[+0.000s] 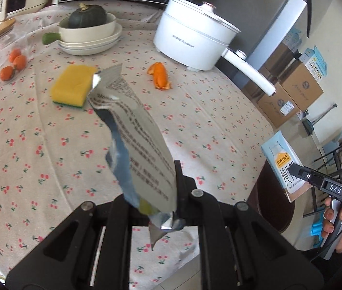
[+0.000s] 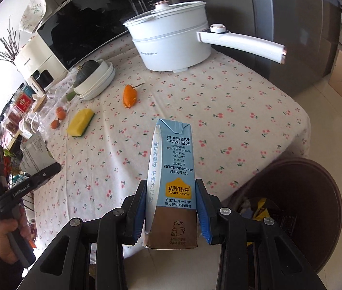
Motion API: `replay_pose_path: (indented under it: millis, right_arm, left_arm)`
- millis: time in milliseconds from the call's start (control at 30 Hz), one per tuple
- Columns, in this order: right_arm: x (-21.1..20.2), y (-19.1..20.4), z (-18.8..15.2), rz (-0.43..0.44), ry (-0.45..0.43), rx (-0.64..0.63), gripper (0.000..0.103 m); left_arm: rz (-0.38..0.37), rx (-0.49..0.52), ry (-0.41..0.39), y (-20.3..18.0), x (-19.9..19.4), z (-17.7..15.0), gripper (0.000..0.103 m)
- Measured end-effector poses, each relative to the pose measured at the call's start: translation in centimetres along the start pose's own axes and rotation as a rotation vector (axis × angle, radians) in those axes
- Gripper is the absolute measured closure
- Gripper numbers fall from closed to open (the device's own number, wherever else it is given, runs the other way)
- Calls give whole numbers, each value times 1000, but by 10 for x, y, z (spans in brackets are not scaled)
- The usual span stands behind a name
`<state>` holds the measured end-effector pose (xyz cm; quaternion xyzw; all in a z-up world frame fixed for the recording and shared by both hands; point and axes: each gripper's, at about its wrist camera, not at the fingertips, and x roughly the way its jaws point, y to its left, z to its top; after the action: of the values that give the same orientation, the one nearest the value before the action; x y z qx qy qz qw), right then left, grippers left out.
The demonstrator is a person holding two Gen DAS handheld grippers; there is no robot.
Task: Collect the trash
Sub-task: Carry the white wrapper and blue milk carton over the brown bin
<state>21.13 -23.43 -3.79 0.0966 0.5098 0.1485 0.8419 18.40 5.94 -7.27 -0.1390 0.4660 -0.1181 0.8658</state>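
Hand-held gripper, right (image 2: 171, 207), clamps milk carton (image 2: 173, 169) seemingly past table edge (image 2: 298, 130).

Tablecloth (image 2: 231, 101): cherry-printed, covering the table I am working over.
Electric pot (image 2: 171, 46): white, lidded, at the far edge, handle jutting past the right side.
Sponge (image 1: 73, 85): yellow on green, mid-table toward the left edge.
Squash (image 1: 87, 17): dark green, seated in a cream bowl (image 1: 86, 32) on stacked plates, far edge.
Microwave (image 2: 79, 33): black-fronted, along the far edge as I see it.
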Motion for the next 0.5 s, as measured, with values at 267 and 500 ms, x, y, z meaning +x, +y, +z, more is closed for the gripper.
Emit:
replay_pose_path:
  millis: [267, 500]
  right_arm:
    - [-34, -81, -25, -71, -41, 155, 65]
    - [-57, -147, -56, -131, -42, 294, 65]
  left_arm:
    - [-131, 214, 101, -104, 45, -18, 90]
    - [-248, 367, 195, -190, 88, -46, 90]
